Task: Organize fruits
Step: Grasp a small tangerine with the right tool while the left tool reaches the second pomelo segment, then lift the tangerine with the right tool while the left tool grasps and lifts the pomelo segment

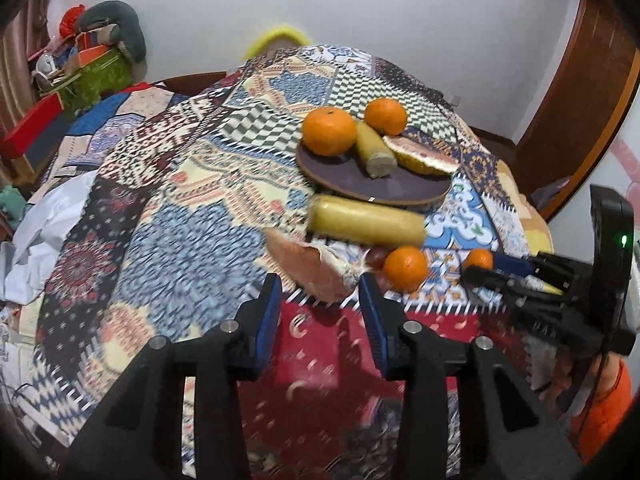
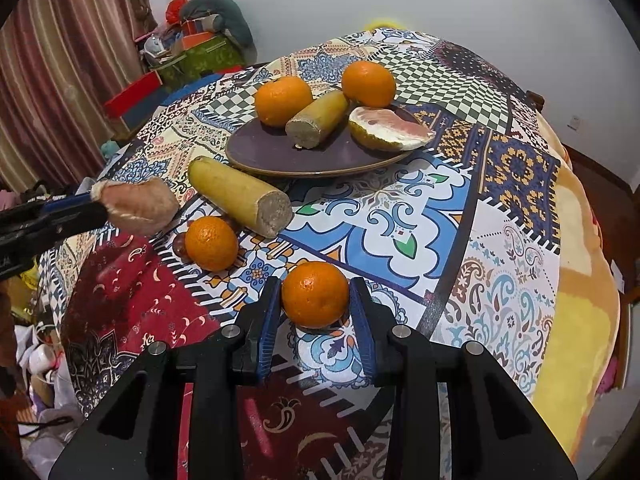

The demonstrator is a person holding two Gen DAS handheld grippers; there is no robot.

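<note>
My left gripper (image 1: 320,283) is shut on a pinkish fruit slice (image 1: 310,270), held just above the patchwork cloth; the right wrist view shows this slice (image 2: 136,205) at the left gripper's (image 2: 98,205) tips. My right gripper (image 2: 315,286) is shut on an orange (image 2: 315,296) resting on the cloth. The left wrist view has that right gripper (image 1: 476,270) at the right edge with its orange (image 1: 479,259). A dark plate (image 2: 260,152) carries two oranges, a yellow cut piece (image 2: 316,122) and a melon slice (image 2: 388,130). Loose nearby lie a long yellow piece (image 2: 244,196) and another orange (image 2: 211,243).
The patchwork cloth (image 2: 400,216) covers a round table that falls away on every side. A small dark red thing (image 2: 180,246) lies against the loose orange. Boxes and clutter (image 2: 192,52) are piled at the back left by a curtain. A person's orange sleeve (image 1: 600,412) shows at the right.
</note>
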